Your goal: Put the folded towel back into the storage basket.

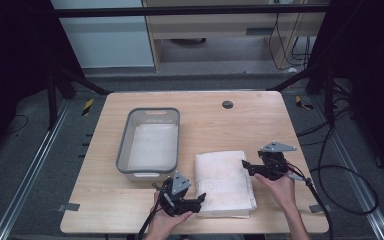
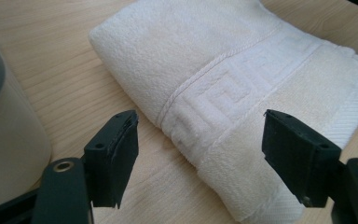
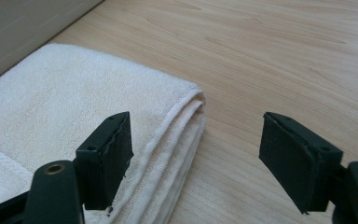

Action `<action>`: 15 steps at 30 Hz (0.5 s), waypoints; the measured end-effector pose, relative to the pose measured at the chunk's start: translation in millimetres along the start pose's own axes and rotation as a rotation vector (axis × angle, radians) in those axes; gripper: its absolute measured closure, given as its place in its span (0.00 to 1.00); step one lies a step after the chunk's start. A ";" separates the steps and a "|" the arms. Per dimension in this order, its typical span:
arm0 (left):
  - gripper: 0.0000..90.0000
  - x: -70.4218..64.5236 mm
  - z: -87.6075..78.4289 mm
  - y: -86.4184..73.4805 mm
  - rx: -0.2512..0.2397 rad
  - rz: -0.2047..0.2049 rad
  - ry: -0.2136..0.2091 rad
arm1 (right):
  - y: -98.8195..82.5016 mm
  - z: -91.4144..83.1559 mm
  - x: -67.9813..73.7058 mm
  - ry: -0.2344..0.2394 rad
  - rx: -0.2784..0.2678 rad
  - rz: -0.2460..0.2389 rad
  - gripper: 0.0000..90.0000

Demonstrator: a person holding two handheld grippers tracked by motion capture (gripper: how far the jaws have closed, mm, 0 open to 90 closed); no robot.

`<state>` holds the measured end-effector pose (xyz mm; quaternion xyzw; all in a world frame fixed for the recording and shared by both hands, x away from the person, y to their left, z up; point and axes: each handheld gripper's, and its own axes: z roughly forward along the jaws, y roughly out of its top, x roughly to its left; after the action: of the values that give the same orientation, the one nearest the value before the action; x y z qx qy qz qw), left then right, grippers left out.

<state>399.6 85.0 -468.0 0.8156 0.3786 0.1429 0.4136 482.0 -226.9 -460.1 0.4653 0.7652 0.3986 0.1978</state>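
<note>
Big wooden table (image 1: 260,125) with rounded corners, and on its left half sits a grey-rimmed plastic bin (image 1: 125,145), looks empty apart from its pale bottom. Just right of the bin, toward the near edge, lies a folded white towel (image 1: 224,180), long axis running away from the person, stacked in several layers.

The part that matters: the towel sits between the two grippers. The left gripper (image 1: 192,201) is at the towel's near-left corner, pointing right into it, and the right gripper (image 1: 246,167) is at the far end of its right edge, pointing left. Both are pretty much touching distance; I'd call the left one slightly closer, since in the left gripper view the towel edge runs right up between its jaws.

Jaws on both are spread wide, nothing pinched. In the right gripper view the folded corner with its stacked edges sits just ahead of the left-hand jaw, bare table under the other one.

Towel itself: fluffy terry, cream-white, with a woven Greek-key band (image 2: 233,93) across one end and a ribbed hem. Soft and floppy, so my guess is it'll sag if lifted from one side only.
</note>
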 end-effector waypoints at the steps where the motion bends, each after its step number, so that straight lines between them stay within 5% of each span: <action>1: 0.28 -0.2 3.9 -0.7 0.014 -0.003 -0.001 | -0.4 2.7 0.8 0.005 0.003 0.008 0.29; 15: 0.23 -5.3 22.9 -2.2 0.046 -0.026 -0.020 | -4.5 19.8 4.7 0.044 0.035 0.021 0.32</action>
<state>407.5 69.0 -483.4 0.8212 0.3884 0.1206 0.4002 490.5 -215.5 -475.4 0.4678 0.7713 0.3974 0.1683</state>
